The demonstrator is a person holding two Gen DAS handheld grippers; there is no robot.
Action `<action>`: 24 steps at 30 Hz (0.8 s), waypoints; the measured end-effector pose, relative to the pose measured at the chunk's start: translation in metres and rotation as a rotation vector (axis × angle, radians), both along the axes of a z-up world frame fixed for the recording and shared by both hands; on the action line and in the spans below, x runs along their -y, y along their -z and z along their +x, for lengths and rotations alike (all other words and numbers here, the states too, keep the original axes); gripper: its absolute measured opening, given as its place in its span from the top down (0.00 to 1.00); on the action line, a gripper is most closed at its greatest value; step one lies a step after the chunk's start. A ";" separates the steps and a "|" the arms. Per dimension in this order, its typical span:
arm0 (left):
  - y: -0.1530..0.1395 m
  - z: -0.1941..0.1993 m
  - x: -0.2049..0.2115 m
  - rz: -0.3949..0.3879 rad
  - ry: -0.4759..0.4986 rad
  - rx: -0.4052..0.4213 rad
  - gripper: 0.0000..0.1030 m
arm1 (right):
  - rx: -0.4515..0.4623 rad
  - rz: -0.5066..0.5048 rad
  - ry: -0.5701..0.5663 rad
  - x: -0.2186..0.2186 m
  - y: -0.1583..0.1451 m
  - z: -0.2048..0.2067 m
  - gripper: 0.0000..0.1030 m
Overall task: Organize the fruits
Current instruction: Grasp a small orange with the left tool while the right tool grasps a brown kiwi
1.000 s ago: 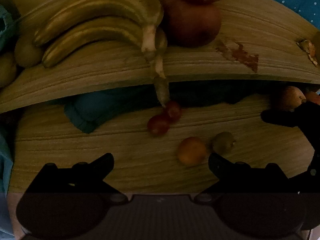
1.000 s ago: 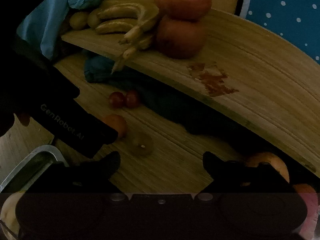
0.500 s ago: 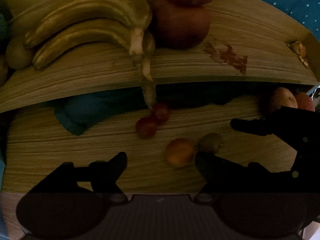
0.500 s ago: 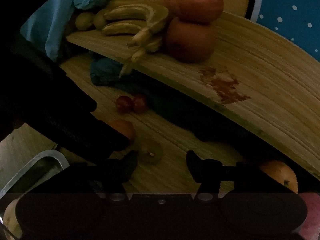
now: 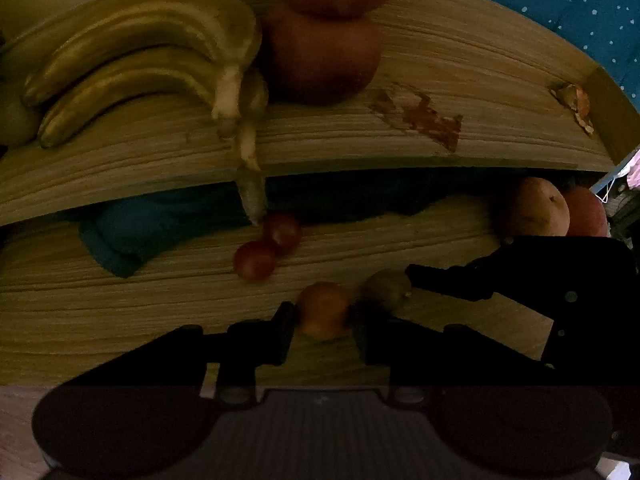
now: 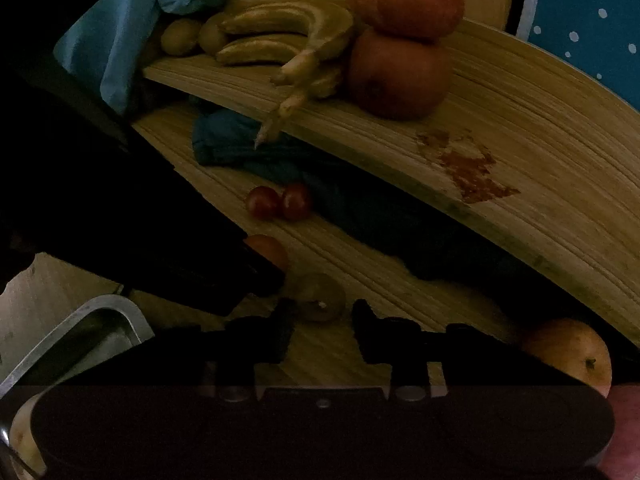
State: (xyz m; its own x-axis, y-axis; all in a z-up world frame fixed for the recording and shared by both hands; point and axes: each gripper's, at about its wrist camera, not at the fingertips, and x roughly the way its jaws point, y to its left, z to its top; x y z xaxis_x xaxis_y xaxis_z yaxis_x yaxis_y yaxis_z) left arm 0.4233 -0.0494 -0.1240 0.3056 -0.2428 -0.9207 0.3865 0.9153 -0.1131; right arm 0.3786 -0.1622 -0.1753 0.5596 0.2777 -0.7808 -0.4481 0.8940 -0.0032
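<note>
A small orange fruit [image 5: 323, 309] lies on the lower wooden board [image 5: 120, 312]. My left gripper [image 5: 324, 330] has its two fingers pressed against the fruit's sides. Just right of it lies a brown kiwi [image 5: 386, 288] [image 6: 320, 298]. My right gripper [image 6: 323, 330] has narrowed, and the kiwi sits at its fingertips with a small gap on each side. In the left wrist view one right finger [image 5: 440, 276] points at the kiwi. In the right wrist view the left gripper's dark body [image 6: 180, 264] half hides the orange fruit [image 6: 269, 249].
Two small red fruits [image 5: 266, 246] lie further back by a teal cloth [image 5: 128, 236]. The raised wooden board [image 5: 460, 80] carries bananas [image 5: 132, 64] and two stacked red apples [image 5: 320, 60]. A yellow-orange fruit [image 6: 568, 354] lies right. A metal tray [image 6: 100, 316] sits at the near left.
Both grippers moved forward and narrowed. The left fingers came in onto the orange fruit. The right fingers drew in beside the kiwi.
</note>
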 end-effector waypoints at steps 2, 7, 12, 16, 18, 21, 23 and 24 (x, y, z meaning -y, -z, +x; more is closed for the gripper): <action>0.000 0.000 -0.001 -0.001 0.002 0.004 0.67 | 0.002 0.001 0.002 0.000 0.000 -0.001 0.72; 0.000 -0.001 -0.005 -0.004 -0.010 0.008 0.68 | 0.005 -0.001 0.004 0.001 0.000 -0.003 0.72; -0.009 -0.009 -0.009 -0.009 -0.019 0.021 0.68 | 0.010 0.001 0.011 0.002 -0.002 -0.008 0.72; -0.016 -0.016 -0.013 -0.015 -0.020 0.029 0.68 | 0.021 0.006 0.021 0.005 -0.005 -0.015 0.73; -0.020 -0.020 -0.015 -0.016 -0.017 0.031 0.68 | 0.024 0.009 0.029 0.007 -0.007 -0.020 0.73; -0.016 -0.024 -0.010 -0.016 -0.012 0.033 0.68 | 0.022 0.006 0.034 0.008 -0.007 -0.025 0.73; -0.017 -0.028 -0.010 -0.017 -0.009 0.036 0.68 | 0.024 0.007 0.038 0.008 -0.008 -0.028 0.74; -0.019 -0.029 -0.011 -0.018 -0.008 0.038 0.68 | 0.026 0.007 0.038 0.008 -0.009 -0.030 0.74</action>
State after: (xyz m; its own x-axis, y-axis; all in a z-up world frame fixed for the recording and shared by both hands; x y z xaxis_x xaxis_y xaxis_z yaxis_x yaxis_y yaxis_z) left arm 0.3939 -0.0385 -0.1055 0.3419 -0.2566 -0.9041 0.3837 0.9163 -0.1149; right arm 0.3487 -0.1702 -0.1665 0.5898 0.2612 -0.7641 -0.4135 0.9105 -0.0080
